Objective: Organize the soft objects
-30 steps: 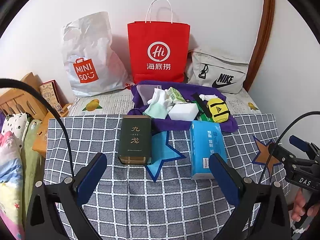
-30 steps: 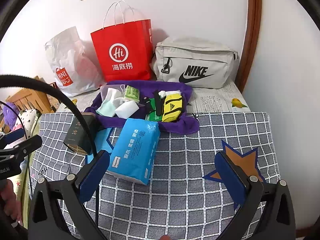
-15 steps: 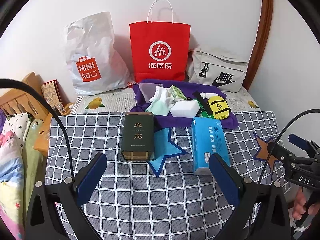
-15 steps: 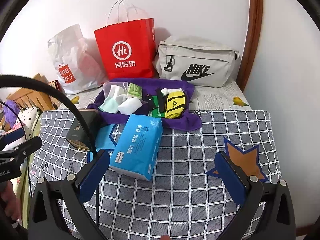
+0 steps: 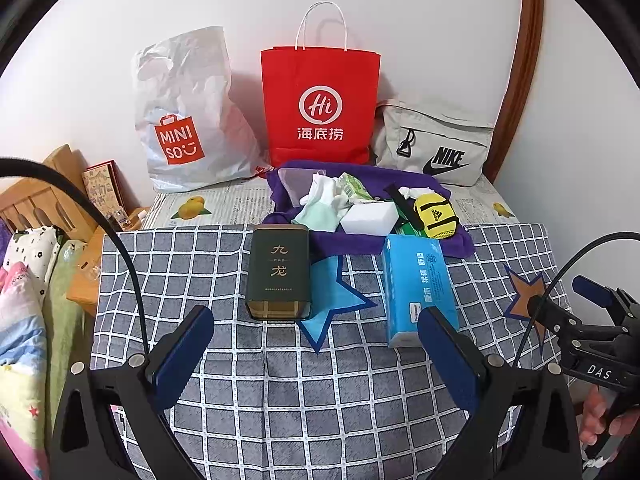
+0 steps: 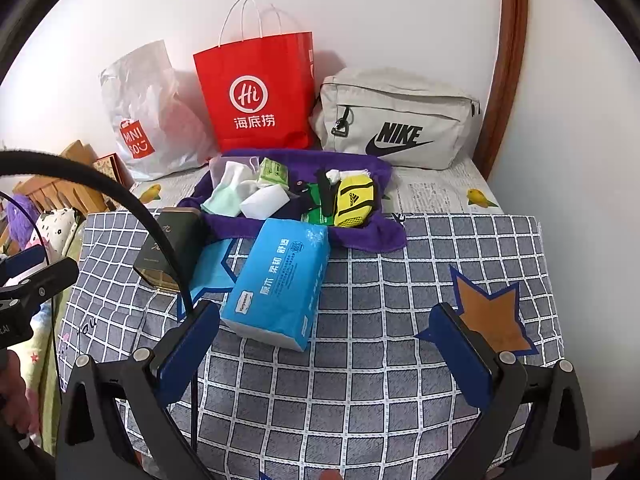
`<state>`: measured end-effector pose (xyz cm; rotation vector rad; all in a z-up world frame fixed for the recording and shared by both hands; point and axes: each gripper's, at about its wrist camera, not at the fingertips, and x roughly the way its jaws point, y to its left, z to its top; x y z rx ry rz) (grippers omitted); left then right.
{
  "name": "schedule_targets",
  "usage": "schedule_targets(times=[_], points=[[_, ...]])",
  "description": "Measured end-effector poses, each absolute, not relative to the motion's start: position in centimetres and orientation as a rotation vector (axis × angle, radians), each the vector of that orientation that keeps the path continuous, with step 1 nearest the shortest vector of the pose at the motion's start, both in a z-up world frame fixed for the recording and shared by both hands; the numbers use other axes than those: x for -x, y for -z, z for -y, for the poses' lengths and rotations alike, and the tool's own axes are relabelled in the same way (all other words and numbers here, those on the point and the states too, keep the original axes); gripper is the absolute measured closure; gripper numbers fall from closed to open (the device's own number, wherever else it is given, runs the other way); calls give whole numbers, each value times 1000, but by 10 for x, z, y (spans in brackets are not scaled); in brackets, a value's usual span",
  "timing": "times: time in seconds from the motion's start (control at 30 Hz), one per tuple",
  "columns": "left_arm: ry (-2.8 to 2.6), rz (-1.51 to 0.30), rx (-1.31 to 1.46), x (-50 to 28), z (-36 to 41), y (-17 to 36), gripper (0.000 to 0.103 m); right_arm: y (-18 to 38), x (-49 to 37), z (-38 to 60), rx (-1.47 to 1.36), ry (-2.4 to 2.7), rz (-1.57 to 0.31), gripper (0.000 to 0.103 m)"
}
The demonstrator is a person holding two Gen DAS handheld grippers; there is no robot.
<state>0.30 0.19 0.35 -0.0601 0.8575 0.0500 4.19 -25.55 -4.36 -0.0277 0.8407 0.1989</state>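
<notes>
Both claws backing off slightly, spread and empty; blue plastic tissue pack [image 6: 280,284] untouched on checked tabletop [image 6: 400,360], sorting unstarted

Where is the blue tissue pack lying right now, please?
In both wrist views the blue tissue pack lies flat on the checked cloth, right of the dark green box and just in front of the purple towel.

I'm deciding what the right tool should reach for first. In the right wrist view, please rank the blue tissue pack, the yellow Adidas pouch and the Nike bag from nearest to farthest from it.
1. Blue tissue pack: just ahead of the open right tool, toward its left finger.
2. Yellow Adidas pouch: farther back, on the purple cloth.
3. Nike bag: farthest, against the wall.
</notes>
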Motion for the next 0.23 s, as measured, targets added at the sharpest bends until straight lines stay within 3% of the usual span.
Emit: schedule_targets(times=[0.23], points=[[-51,-842,55,-3,0,-7,0,43,-41,254,27,-203,-831,0]])
